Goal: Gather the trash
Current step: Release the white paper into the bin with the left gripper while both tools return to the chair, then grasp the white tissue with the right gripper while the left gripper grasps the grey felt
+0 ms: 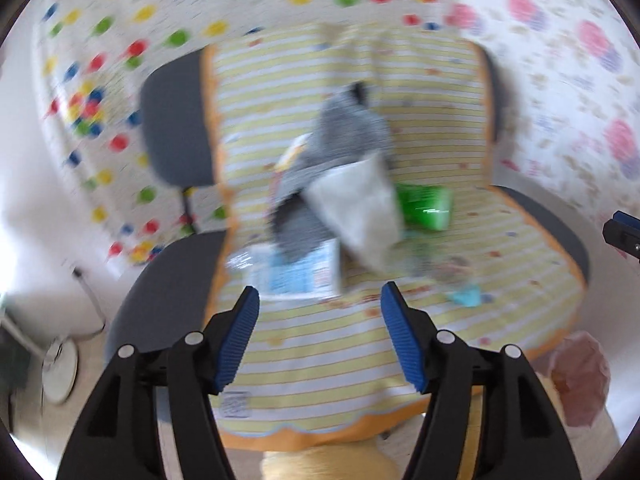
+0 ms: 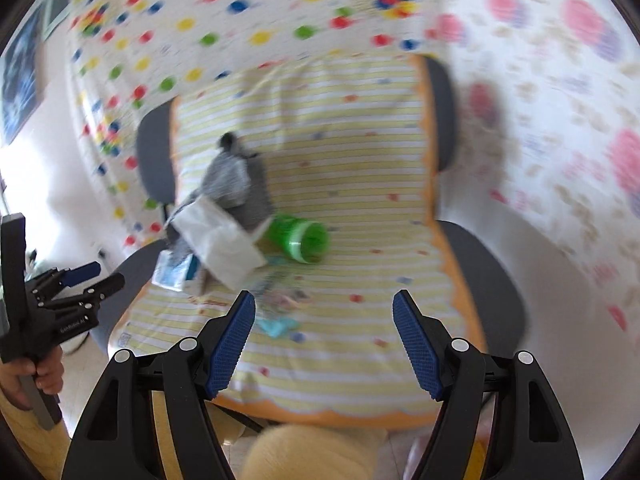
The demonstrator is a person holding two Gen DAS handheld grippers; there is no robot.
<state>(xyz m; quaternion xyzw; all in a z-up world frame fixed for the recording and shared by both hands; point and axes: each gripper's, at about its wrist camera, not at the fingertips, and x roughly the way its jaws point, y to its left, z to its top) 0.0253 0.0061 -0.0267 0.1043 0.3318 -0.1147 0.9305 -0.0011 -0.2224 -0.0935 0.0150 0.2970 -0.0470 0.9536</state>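
Note:
A grey chair draped in a yellow-striped cloth (image 1: 420, 120) (image 2: 360, 160) holds a pile of items. A white crumpled tissue (image 1: 356, 208) (image 2: 220, 240) leans on a grey sock or cloth (image 1: 344, 136) (image 2: 236, 180). A green plastic cup (image 1: 424, 206) (image 2: 304, 240) lies on its side beside them. A blue-and-white packet (image 1: 296, 272) (image 2: 176, 272) and a small teal wrapper (image 1: 466, 296) (image 2: 276, 326) lie nearer the seat's front. My left gripper (image 1: 320, 312) (image 2: 86, 278) is open and holds nothing. My right gripper (image 2: 324, 320) is open and holds nothing too.
Behind the chair hangs a white sheet with coloured dots (image 1: 140, 60) (image 2: 200, 20) and another with pink flowers (image 1: 580, 60) (image 2: 560, 80). A pinkish plastic bag (image 1: 580, 376) sits low at the right. A hand (image 2: 36, 372) grips the left tool. A round white stand base (image 1: 60, 368) stands on the floor.

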